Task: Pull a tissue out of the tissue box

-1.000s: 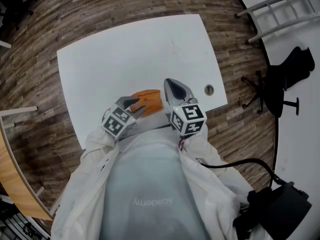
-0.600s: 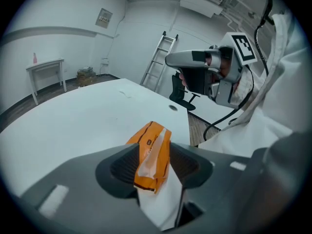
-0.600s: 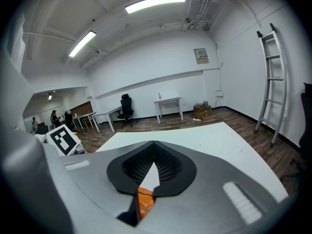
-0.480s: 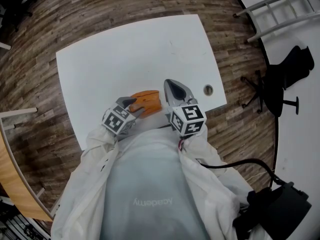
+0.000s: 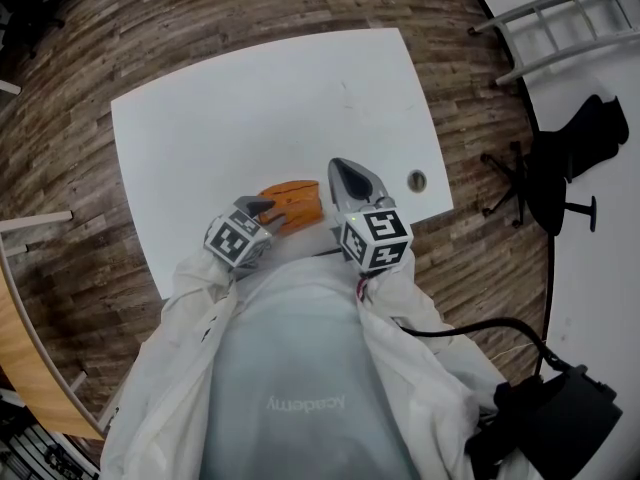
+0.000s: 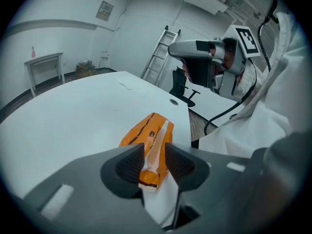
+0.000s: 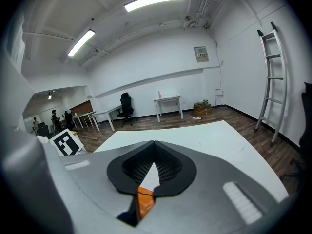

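Observation:
An orange tissue pack [image 5: 293, 201] lies on the white table [image 5: 250, 98] near its front edge, with a white tissue strip [image 6: 158, 140] along its top slit. My left gripper [image 5: 266, 210] points steeply down at the pack's left end. Its jaws have just been closing, and in the left gripper view [image 6: 155, 161] the pack's near end sits between the pads; I see no clear squeeze. My right gripper [image 5: 346, 175] hovers just right of the pack, shut and empty. In the right gripper view [image 7: 154, 145] a bit of the orange pack [image 7: 145, 202] shows under the jaws.
A round cable hole [image 5: 417, 179] sits in the table to the right of the right gripper. On the floor to the right are a ladder [image 5: 560, 18] and a black office chair [image 5: 570, 158]. A black case [image 5: 550, 418] with a cable lies behind me.
My left gripper has sunk a little toward the pack's left end and its jaws stand narrower than before. The right gripper and the pack have not moved.

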Demonstrator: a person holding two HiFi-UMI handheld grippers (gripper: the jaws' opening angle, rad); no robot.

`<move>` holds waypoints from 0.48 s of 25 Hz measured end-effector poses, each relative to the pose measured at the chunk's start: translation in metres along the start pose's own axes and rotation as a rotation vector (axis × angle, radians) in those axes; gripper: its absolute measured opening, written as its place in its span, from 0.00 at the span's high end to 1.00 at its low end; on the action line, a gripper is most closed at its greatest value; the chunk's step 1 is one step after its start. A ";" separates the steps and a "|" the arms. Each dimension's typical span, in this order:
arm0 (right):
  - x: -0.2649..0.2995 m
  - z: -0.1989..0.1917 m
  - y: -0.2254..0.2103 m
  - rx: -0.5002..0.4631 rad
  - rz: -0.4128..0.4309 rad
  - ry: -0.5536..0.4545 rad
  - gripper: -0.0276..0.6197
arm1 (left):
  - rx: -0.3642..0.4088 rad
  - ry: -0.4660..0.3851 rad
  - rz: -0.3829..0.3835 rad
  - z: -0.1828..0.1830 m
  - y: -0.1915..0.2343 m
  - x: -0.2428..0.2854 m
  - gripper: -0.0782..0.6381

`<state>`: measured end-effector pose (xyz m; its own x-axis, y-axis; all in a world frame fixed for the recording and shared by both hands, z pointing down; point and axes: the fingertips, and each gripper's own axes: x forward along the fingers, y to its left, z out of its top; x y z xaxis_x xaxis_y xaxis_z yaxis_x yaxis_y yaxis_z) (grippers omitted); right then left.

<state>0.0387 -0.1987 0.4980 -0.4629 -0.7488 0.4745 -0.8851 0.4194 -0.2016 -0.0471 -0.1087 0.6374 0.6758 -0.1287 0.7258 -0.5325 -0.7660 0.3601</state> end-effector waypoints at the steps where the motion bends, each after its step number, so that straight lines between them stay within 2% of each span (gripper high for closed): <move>1: 0.000 0.000 0.000 0.000 0.001 0.000 0.95 | 0.002 0.005 0.005 -0.002 0.001 0.001 0.71; 12: 0.000 0.000 0.001 0.000 0.001 0.002 0.95 | -0.006 0.049 0.018 -0.012 0.007 0.004 0.75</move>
<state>0.0379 -0.1982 0.4980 -0.4636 -0.7472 0.4761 -0.8847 0.4202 -0.2020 -0.0543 -0.1071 0.6503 0.6402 -0.1114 0.7600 -0.5479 -0.7597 0.3501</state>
